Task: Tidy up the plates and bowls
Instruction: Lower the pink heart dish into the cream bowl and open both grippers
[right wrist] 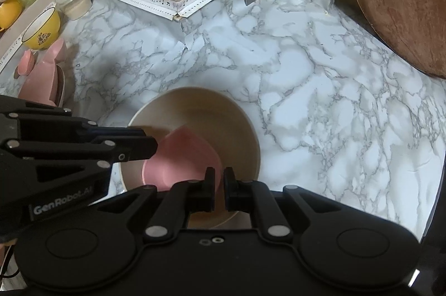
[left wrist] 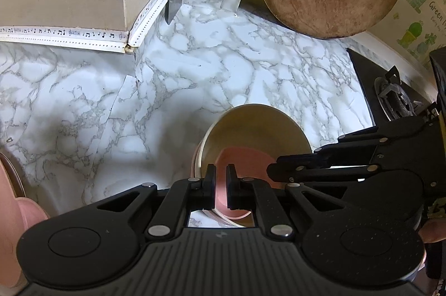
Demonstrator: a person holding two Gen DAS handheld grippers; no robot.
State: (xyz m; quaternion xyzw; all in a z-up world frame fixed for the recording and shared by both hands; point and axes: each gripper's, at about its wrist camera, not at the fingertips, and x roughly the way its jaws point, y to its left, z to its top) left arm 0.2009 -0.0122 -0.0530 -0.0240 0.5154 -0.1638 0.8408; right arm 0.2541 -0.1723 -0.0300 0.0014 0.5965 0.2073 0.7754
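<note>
Low in the frame's centre, we see a cream bowl on the marble counter with a pink dish inside. Our left gripper and right gripper each narrow to a slim gap around the pink rim. Pink plates lean at the left edge.

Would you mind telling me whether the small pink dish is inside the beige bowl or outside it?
Inside: the pink dish sits within the beige bowl, whose rim surrounds it, on the marble counter.
</note>
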